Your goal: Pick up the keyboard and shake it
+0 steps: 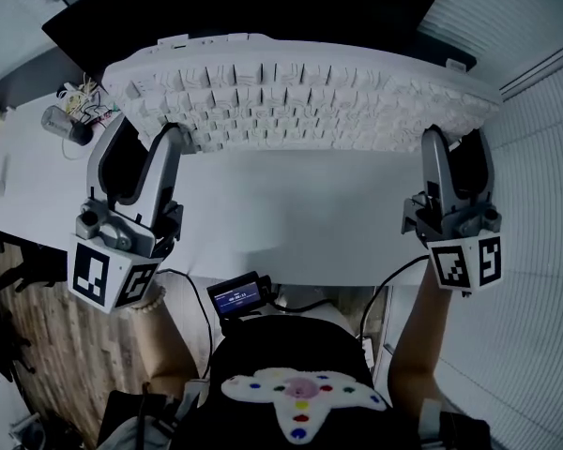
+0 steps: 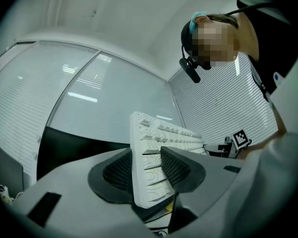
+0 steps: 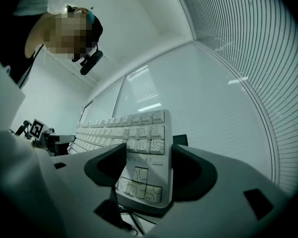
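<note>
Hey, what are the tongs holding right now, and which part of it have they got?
The white keyboard. The left tongs clamp its left end, and the right tongs clamp its right end.

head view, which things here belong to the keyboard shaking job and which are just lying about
Part of the job:
- keyboard, held tilted
- left gripper, shut on its left end
- right gripper, shut on its right end

Just lying about:
- dark monitor behind the keyboard
- tangle of wires
- small lit screen at the table edge
</note>
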